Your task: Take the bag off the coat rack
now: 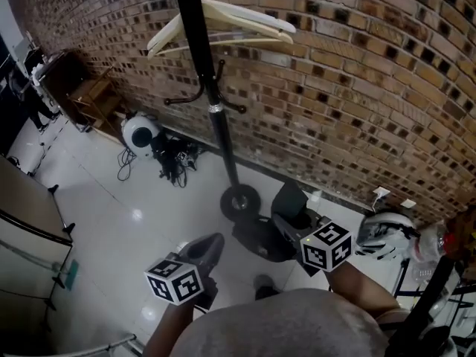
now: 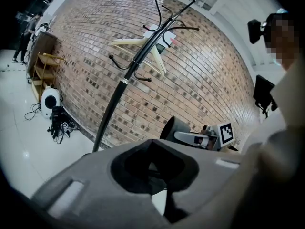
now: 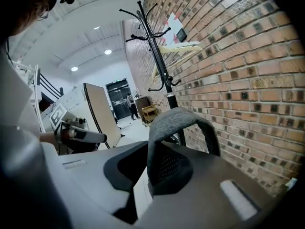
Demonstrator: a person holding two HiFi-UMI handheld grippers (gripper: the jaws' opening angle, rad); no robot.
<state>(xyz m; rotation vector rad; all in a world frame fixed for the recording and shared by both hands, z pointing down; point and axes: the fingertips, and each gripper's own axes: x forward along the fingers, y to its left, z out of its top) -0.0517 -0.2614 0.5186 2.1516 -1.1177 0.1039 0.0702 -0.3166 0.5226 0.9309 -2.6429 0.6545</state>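
Both forearms reach forward from the body toward the foot of the rack (image 1: pixel 212 103), each with its marker cube turned up to the head view. The right gripper (image 3: pixel 162 175) is the nearer of the two to the rack, just right of its round base and close to the brick wall (image 1: pixel 357 88). It is tipped upward, so its own view runs along the wall and up the pole. Its jaws stand narrow and are clamped on the bag's grey felt strap (image 3: pixel 174 123), which arches up out of the jaws in a loop, apart from the rack and below its hooks. In the head view a dark rounded shape (image 1: pixel 256 240) lies just under this gripper, beside the rack's base. Whether it is the bag's body cannot be told. The left gripper (image 2: pixel 152 168) is held farther back from the rack and to the left of its base, well apart from the pole and also angled upward. Its jaws are drawn nearly together, with only a thin slit showing and nothing between them. High on the rack a pale wooden hanger (image 1: pixel 223 24) hangs from a hook.
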